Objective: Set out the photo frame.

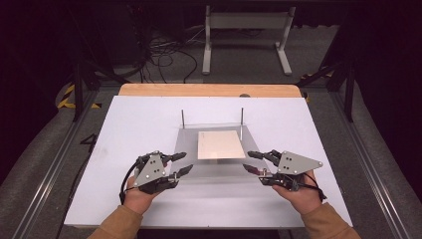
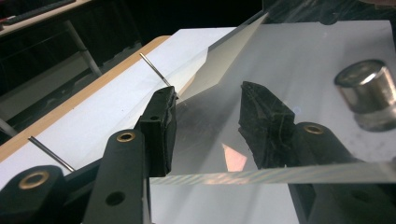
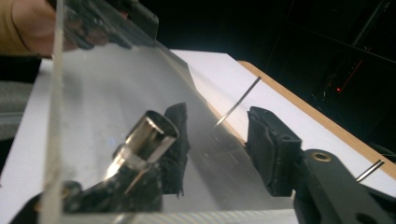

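A clear acrylic plate (image 1: pixel 214 172) lies on the white board, with a beige card (image 1: pixel 214 144) at its middle and two thin metal pins (image 1: pixel 182 118) (image 1: pixel 242 117) at its far corners. My left gripper (image 1: pixel 180 163) stands at the plate's left edge and my right gripper (image 1: pixel 253 162) at its right edge. In the left gripper view the gripper (image 2: pixel 208 126) straddles the plate (image 2: pixel 303 60), one jaw over it and one seen through it, with a wide gap. The right gripper (image 3: pixel 217 144) straddles the plate (image 3: pixel 107 84) the same way, beside a metal cylinder (image 3: pixel 144 137) under it.
The white board (image 1: pixel 124 149) covers a wooden table (image 1: pixel 209 90) whose far edge shows. A second metal cylinder (image 2: pixel 366 91) stands at the plate's other side. Beyond the table are a white stand (image 1: pixel 246 30) and cables (image 1: pixel 159 55) on the floor.
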A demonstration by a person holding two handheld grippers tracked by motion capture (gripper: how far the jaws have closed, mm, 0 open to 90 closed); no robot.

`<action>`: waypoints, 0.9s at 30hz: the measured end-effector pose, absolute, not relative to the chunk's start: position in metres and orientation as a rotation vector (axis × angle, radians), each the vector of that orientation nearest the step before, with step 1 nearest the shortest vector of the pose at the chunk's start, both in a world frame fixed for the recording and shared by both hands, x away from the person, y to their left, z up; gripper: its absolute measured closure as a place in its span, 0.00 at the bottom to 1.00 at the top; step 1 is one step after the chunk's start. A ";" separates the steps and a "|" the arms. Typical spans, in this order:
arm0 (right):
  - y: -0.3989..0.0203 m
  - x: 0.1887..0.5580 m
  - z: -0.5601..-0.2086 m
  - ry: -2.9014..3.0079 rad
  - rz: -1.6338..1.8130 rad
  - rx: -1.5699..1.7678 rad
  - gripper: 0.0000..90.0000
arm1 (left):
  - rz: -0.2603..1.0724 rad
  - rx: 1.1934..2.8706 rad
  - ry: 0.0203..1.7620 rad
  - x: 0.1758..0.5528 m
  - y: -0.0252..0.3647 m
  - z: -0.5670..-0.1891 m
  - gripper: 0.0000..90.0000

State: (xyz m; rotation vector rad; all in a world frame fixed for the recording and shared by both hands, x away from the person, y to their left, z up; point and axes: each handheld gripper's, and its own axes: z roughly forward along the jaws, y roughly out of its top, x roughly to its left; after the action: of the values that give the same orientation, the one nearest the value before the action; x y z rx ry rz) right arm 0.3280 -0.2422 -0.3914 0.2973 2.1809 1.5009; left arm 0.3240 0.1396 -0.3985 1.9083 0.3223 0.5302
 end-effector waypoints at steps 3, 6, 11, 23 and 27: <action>-0.242 0.328 -0.391 2.183 1.496 0.295 0.65 | 0.536 1.908 0.323 0.324 0.140 -0.398 0.61; -0.242 0.329 -0.390 2.184 1.489 0.288 0.66 | 0.542 1.906 0.323 0.324 0.140 -0.397 0.61; -0.241 0.329 -0.383 2.193 1.500 0.283 0.67 | 0.560 1.887 0.307 0.322 0.143 -0.391 0.61; -0.243 0.321 -0.356 2.119 1.545 0.240 0.68 | 0.595 1.801 0.252 0.312 0.145 -0.366 0.64; -0.243 0.319 -0.344 2.072 1.558 0.218 0.68 | 0.617 1.780 0.240 0.311 0.145 -0.354 0.66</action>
State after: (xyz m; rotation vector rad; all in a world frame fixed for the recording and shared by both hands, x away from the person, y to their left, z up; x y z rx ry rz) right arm 0.3193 -0.2427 -0.3441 0.2180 2.0720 1.5577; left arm 0.3106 0.1451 -0.3540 1.7803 0.2405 0.6169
